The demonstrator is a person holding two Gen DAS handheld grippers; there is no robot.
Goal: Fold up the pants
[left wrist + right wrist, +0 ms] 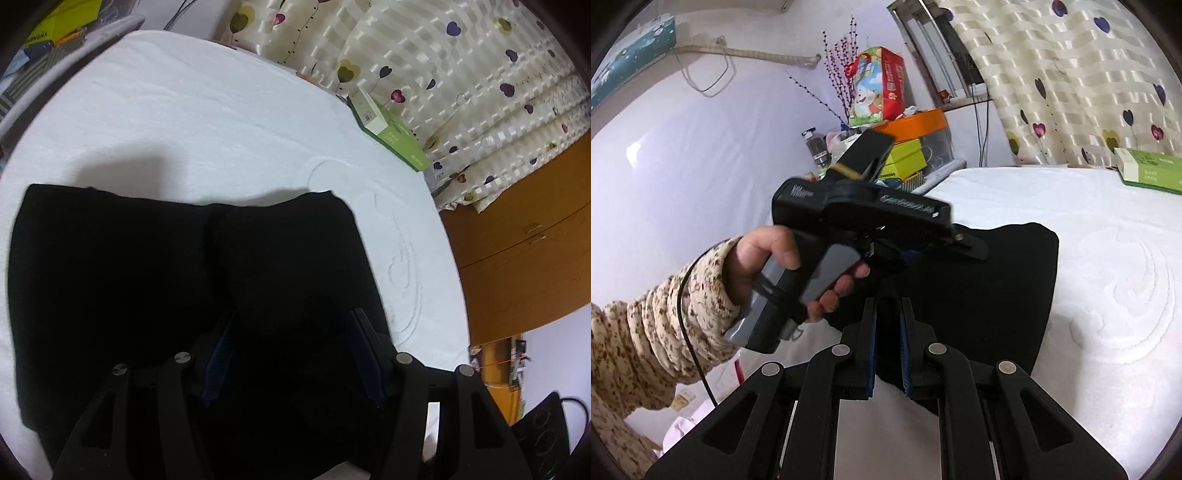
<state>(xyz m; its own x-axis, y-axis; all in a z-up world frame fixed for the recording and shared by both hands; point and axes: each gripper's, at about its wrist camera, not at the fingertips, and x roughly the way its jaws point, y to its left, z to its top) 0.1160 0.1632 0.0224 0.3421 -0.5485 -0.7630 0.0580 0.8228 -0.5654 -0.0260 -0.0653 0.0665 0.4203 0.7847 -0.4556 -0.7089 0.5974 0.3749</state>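
From the left wrist view, the pants [184, 280] lie on the white sheet [184, 122] as a compact black rectangle with a seam or fold line running down its middle, so the folding looks well advanced. The left gripper [291, 325] hangs over the near part of the pants with its jaws spread wide and nothing between them; whether the tips touch the cloth is hard to tell, black on black. That open stance over the middle suggests it is either about to pinch a layer or is only steadying the stack. A green box [388, 129] sits beyond the pants, near the sheet's far edge by the curtain [443, 74], well clear of the work. From the right wrist view, the right gripper [888, 317] is at the near corner of the pants [979, 280], jaws drawn narrow with dark cloth seemingly pinched between the blue pads [906, 354], probably to lift that edge for a further fold. Above the pants' left part the left hand [783, 266] grips its handle, pointing the tool down at the cloth. The green box [1148, 170] lies far behind the pants.
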